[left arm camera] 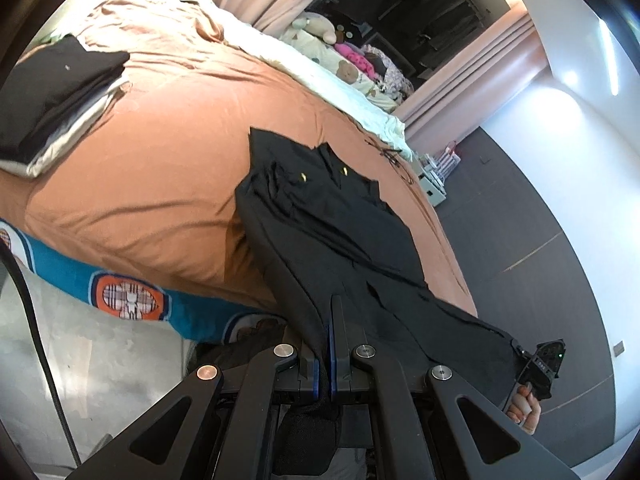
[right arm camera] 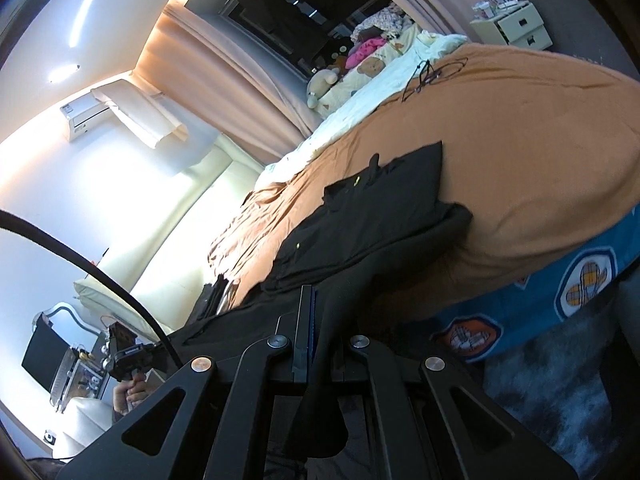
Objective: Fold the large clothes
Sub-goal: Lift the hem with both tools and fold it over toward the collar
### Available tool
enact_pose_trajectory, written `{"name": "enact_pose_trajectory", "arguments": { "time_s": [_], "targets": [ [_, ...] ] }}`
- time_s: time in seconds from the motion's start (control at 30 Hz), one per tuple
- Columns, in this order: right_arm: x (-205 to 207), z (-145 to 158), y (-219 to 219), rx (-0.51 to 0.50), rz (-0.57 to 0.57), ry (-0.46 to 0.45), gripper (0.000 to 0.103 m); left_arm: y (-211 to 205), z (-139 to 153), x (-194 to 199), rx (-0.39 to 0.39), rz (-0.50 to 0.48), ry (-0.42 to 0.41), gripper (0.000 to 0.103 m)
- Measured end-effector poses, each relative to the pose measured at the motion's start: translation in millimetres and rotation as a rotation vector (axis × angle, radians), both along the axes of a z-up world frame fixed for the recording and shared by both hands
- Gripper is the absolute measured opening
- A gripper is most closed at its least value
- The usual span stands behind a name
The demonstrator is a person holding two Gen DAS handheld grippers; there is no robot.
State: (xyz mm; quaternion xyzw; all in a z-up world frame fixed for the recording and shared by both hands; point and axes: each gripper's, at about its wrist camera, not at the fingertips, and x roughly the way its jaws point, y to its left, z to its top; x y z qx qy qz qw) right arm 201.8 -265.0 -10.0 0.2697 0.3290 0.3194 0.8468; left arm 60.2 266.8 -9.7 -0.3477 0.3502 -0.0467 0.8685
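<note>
A large black garment (left arm camera: 328, 216) with small gold buttons lies stretched over the edge of a bed with an orange cover (left arm camera: 160, 152). My left gripper (left arm camera: 331, 320) is shut on one corner of its near hem, off the bed's edge. My right gripper (right arm camera: 311, 312) is shut on the other corner of the same garment (right arm camera: 380, 208). The hem hangs taut between the two. The right gripper also shows in the left wrist view (left arm camera: 540, 364), and the left gripper shows in the right wrist view (right arm camera: 128, 352).
A stack of folded dark and white clothes (left arm camera: 52, 96) sits at the bed's far left. Plush toys and pillows (left arm camera: 352, 60) lie at the head end. A black cord (right arm camera: 424, 76) lies on the cover. A white bedside drawer unit (right arm camera: 516, 28) stands beyond. A blue patterned sheet (left arm camera: 132, 292) covers the bed's side.
</note>
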Motion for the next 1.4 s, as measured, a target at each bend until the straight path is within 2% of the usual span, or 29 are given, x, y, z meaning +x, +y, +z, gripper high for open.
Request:
{"name": "enact_pose_trajectory", "arguments": {
  "time_s": [0.3, 0.63, 0.8, 1.0, 1.07, 1.2, 1.4],
  "targets": [
    [45, 28, 21, -0.013, -0.051, -0.071, 0.000, 20, 27, 57, 0.013, 0.024, -0.054, 0.002],
    [116, 29, 57, -0.060, -0.112, -0.132, 0.000, 40, 57, 154, 0.057, 0.041, -0.111, 0.002],
    [152, 24, 71, -0.081, -0.127, -0.132, 0.000, 49, 58, 208, 0.075, 0.044, -0.103, 0.002],
    [192, 18, 93, -0.130, -0.136, -0.116, 0.000, 58, 45, 269, 0.109, 0.037, -0.074, 0.002],
    [205, 15, 105, -0.175, -0.148, -0.109, 0.000, 61, 38, 288, 0.127, 0.036, -0.058, 0.002],
    [231, 7, 125, -0.224, -0.164, -0.063, 0.000, 65, 18, 327, 0.140, 0.029, -0.013, 0.002],
    [274, -17, 158, -0.296, -0.154, 0.020, 0.000, 78, -28, 371, 0.140, 0.036, 0.059, 0.003]
  ]
}}
